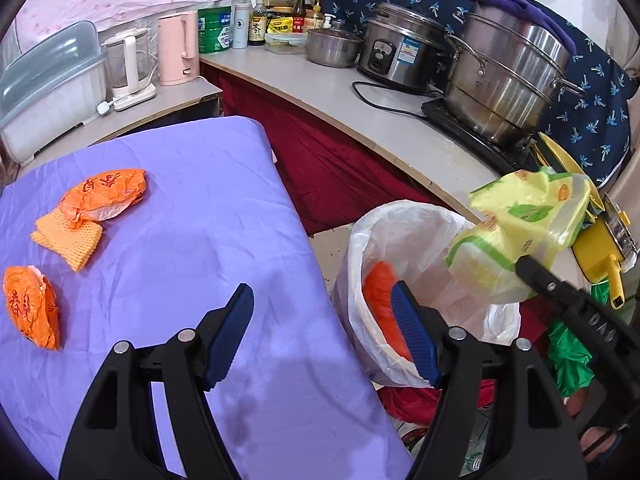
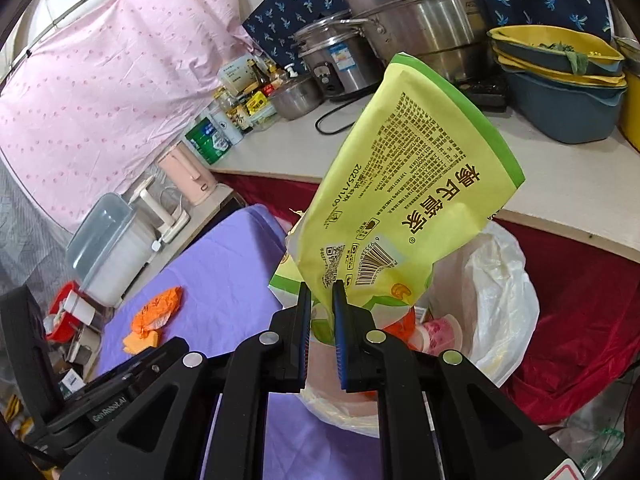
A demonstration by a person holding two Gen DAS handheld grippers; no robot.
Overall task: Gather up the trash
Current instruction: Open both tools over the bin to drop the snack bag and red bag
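My right gripper [image 2: 322, 294] is shut on a yellow-green snack bag [image 2: 404, 188] and holds it above the white-lined trash bin [image 2: 500, 296]; the bag [image 1: 520, 224] and bin [image 1: 400, 240] also show in the left wrist view. Orange and pink trash lies inside the bin. My left gripper [image 1: 324, 300] is open and empty over the right edge of the purple-covered table [image 1: 200, 200], next to the bin. Two orange wrappers [image 1: 106, 194] [image 1: 34, 306] and an orange foam net [image 1: 66, 240] lie on the table's left part.
A counter [image 1: 340, 96] behind holds a steel steamer pot [image 1: 508, 80], rice cooker [image 1: 400, 52], small pot, bottles, a pink kettle [image 1: 178, 48] and a plastic box. Stacked yellow and blue basins [image 2: 560, 80] sit on the counter. Red cloth hangs below it.
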